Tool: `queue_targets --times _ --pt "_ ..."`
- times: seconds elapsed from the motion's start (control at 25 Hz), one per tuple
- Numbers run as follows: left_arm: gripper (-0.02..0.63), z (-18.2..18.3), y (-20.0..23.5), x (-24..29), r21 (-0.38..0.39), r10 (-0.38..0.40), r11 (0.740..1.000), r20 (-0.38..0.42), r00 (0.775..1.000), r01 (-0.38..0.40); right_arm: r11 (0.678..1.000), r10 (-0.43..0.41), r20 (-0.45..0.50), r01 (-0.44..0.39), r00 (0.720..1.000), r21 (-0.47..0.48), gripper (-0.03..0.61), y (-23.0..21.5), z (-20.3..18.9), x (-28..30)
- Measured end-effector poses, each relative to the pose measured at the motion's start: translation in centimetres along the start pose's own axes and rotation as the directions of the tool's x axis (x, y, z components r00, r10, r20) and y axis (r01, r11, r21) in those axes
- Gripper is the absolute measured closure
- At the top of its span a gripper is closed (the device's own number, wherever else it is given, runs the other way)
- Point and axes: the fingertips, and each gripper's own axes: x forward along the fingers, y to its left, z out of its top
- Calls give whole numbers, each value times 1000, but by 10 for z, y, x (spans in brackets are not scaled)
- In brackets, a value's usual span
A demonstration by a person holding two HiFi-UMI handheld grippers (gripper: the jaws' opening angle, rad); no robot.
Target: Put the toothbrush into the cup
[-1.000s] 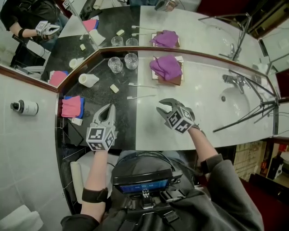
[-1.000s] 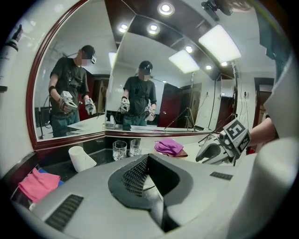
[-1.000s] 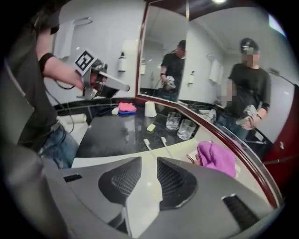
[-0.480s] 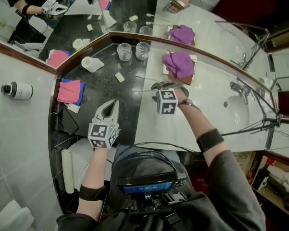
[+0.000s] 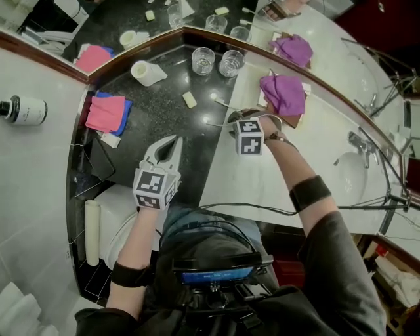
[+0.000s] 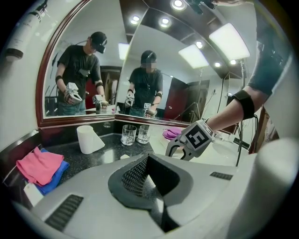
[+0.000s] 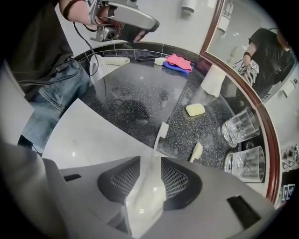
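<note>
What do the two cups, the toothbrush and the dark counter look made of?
Cups: probably clear glass, since they are see-through with bright glints on the walls.
Toothbrush: white plastic by the look, smooth and slightly glossy.
Dark counter: polished stone, likely granite, black with fine pale speckles and soft reflections.

A bathroom: a vanity counter (image 5: 256,177) of black granite and white marble runs under a wood-framed wall mirror (image 5: 111,20) at twelve o'clock, with a washbasin (image 5: 351,180) and tap (image 5: 359,140) at three o'clock, folded towels (image 5: 105,113) at ten, drinking glasses (image 5: 203,60) at twelve
</note>
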Motion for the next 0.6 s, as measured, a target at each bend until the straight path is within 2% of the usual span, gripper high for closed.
queue_targets --times 0.24,0.44,0.6 --pt "611 -10 3 1 -22 5 1000 -6 1000 -5 999 32 -26 -33 999 -34 448 -6 8 15" --pt "611 -17 6 -3 -30 11 999 -10 1000 -11 995 90 -62 -92 994 -37 465 -2 5 24" --pt "611 -20 6 -4 -39 0 999 -23 1000 -1 992 123 -46 -123 991 6 518 2 6 24"
